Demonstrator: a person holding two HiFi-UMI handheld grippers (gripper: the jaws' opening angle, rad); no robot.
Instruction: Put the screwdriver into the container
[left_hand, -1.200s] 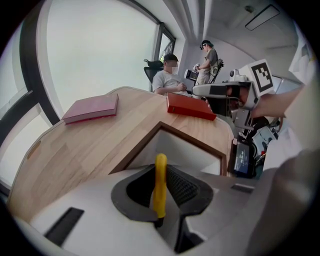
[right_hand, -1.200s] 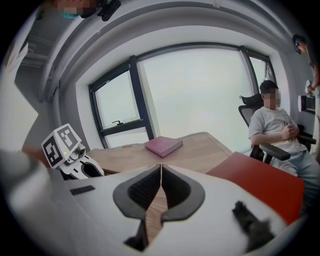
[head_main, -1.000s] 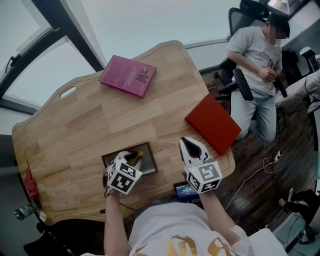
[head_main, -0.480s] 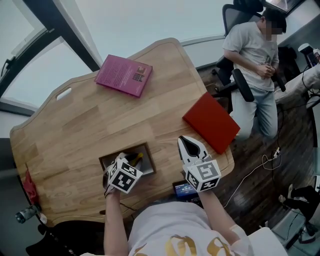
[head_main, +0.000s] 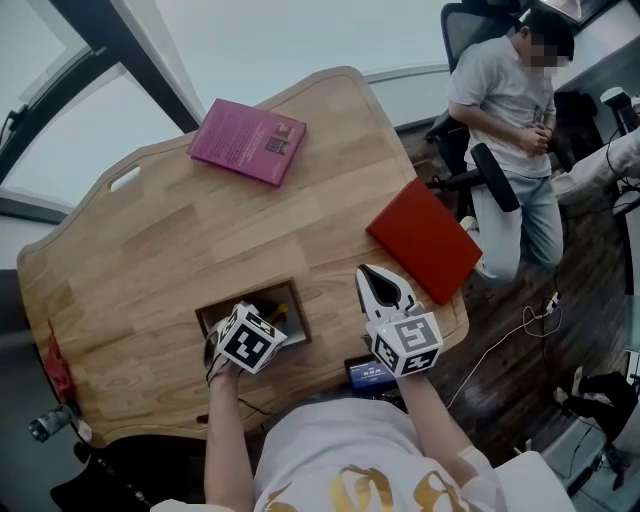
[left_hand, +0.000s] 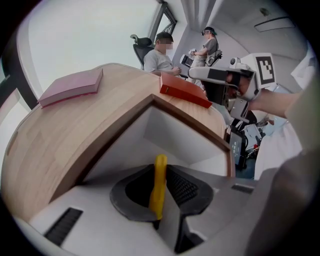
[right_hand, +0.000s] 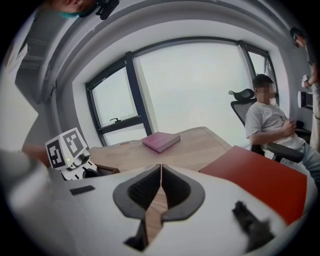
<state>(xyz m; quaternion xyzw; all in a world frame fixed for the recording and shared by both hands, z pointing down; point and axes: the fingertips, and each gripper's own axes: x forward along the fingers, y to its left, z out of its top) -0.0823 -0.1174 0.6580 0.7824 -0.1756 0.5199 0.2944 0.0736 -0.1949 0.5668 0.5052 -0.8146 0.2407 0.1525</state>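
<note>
A yellow-handled screwdriver (left_hand: 160, 185) is pinched between the pads of my left gripper (left_hand: 161, 192), its tip pointing down into the container (left_hand: 190, 115), a wooden-rimmed box with a white inside. In the head view the left gripper (head_main: 262, 322) hangs over the container (head_main: 250, 297) near the table's front edge, and the yellow screwdriver (head_main: 277, 317) shows beside the marker cube. To its right, my right gripper (head_main: 368, 272) is shut and empty over bare wood. In the right gripper view its jaws (right_hand: 161, 180) meet with nothing between them.
A pink book (head_main: 247, 140) lies at the far side of the wooden table, a red book (head_main: 423, 240) at the right edge. A small screen (head_main: 370, 375) sits at the front edge. A person (head_main: 510, 100) sits on a chair beyond the table's right corner.
The left gripper stays over the container with the screwdriver in it, shifted only slightly. The right gripper has barely moved.
</note>
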